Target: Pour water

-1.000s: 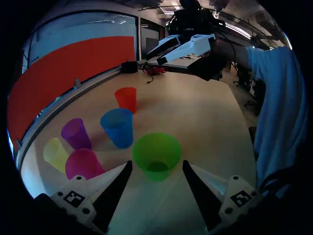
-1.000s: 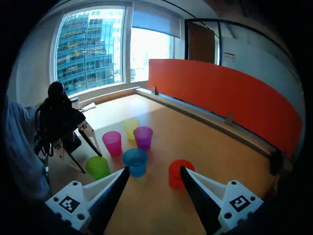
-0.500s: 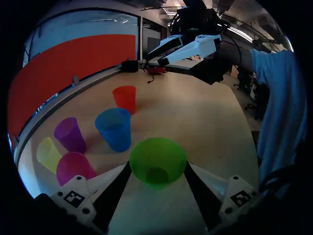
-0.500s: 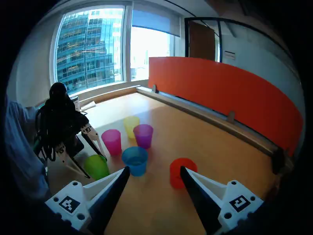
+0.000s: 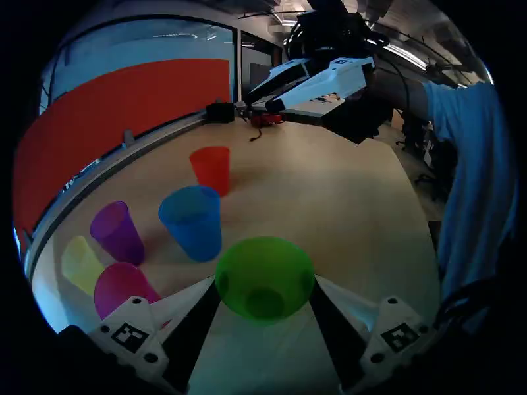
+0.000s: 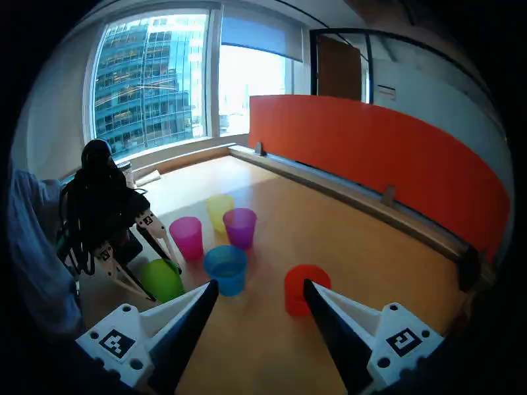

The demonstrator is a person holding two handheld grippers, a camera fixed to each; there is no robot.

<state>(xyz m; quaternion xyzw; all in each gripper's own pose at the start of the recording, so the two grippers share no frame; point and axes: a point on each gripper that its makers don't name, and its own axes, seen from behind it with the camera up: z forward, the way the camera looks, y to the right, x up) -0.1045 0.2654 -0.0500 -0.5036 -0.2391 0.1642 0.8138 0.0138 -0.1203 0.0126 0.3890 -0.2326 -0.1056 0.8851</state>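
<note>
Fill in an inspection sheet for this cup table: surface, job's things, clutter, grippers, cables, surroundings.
Surface: wooden table, no spills seen.
Job's things: green cup in the left gripper; blue cup, red cup, purple cup, yellow cup and pink cup upright on the table.
Clutter: black box and red item at the far edge.
Grippers: left gripper shut on the green cup; right gripper open, empty.
Cables: dark cable beside the red item.
Surroundings: orange partition, windows, blue sleeve.

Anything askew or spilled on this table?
The green cup looks tilted, clamped between the left gripper's fingers; the blue cup and red cup stand upright. No spill visible on the table.
</note>
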